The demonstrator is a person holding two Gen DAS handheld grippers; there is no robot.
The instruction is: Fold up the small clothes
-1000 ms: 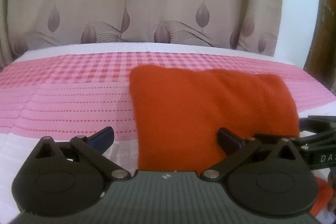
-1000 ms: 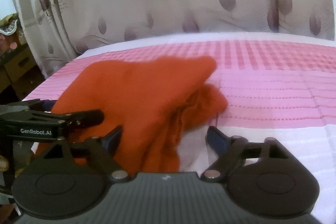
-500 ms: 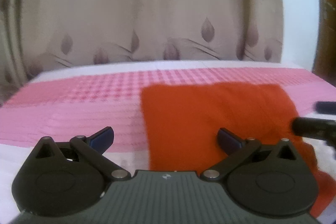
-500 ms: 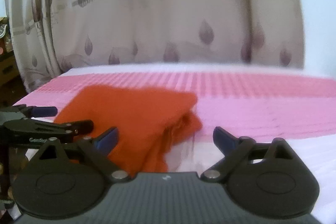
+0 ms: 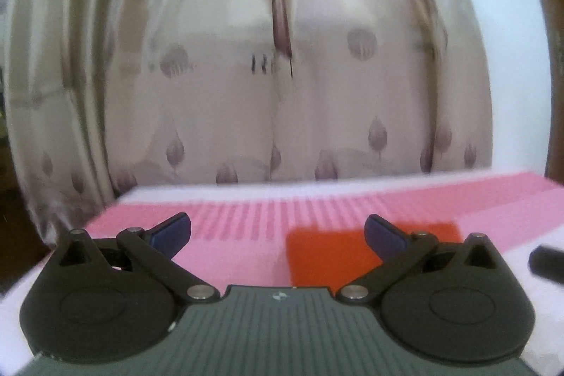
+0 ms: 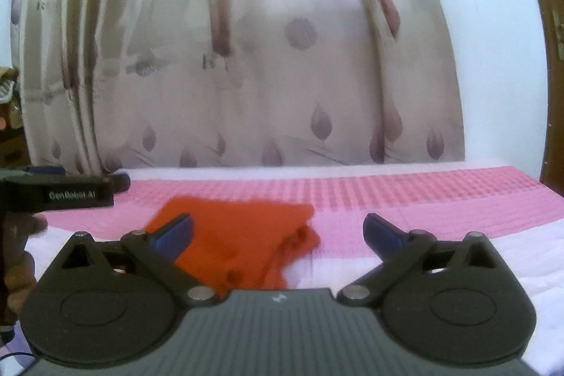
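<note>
Cloth (image 6: 243, 242) lies flat on the bed (image 6: 405, 199), orange and folded into a small shape. It sits on the pink checked part of the cover, near the front edge where the cover turns white. In my right view the cloth is low and left of the middle, and its right side looks bumpy and loose. My right claw (image 6: 278, 229) is wide open, with its two blue pads far apart. Nothing is between the pads, and they do not touch the cloth. In my left view the cloth (image 5: 328, 256) shows as a small orange patch, just past the right pad. My left claw (image 5: 278, 231) is wide open too, and it holds nothing. This view is blurry, so I cannot see the edges of the cloth well there. I can see the left claw from the side in my right view, far to the left, with white letters on its black bar. A hand (image 6: 21, 256) holds it from below. Behind the bed hangs a pale curtain (image 6: 246, 59) with purple drop shapes on it. A white wall (image 6: 493, 41) is to the right of the curtain.
</note>
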